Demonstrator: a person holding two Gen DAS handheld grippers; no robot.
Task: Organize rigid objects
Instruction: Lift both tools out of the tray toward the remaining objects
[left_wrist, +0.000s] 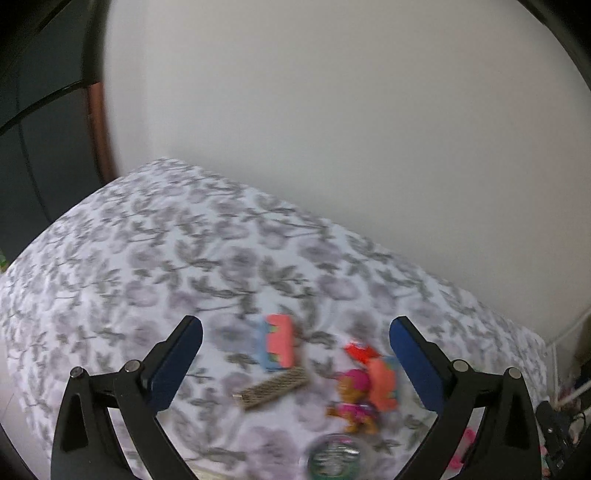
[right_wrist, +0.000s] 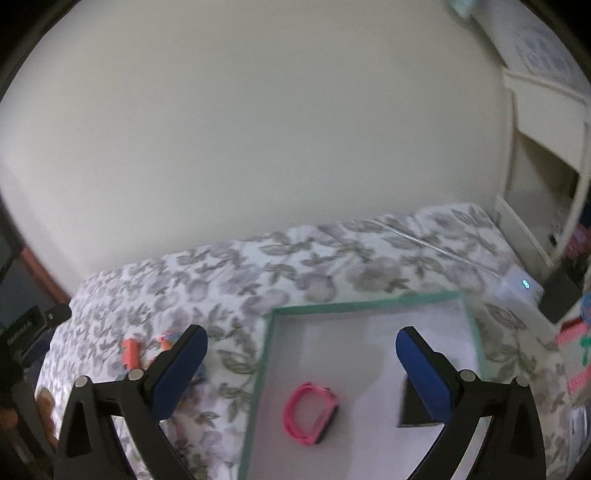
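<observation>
- The left gripper (left_wrist: 295, 354) is tilted downward over the bed (left_wrist: 147, 258), jaws spread wide, nothing held
- The right gripper (right_wrist: 301, 363) is angled above the tray (right_wrist: 369, 306) on the bed, jaws spread, empty

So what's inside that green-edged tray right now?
The green-edged tray holds a pink wristband and a dark box that the right gripper's finger partly hides. The tray's near end is out of view.

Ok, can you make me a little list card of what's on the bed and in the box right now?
surface: flowery bedsheet
box: green-rimmed tray, on the bed
in box: pink band, a dark block
loose on bed: pink-and-blue block, tan flat piece, toy pup figure, round tin
left gripper: open, empty
right gripper: open, empty
</observation>
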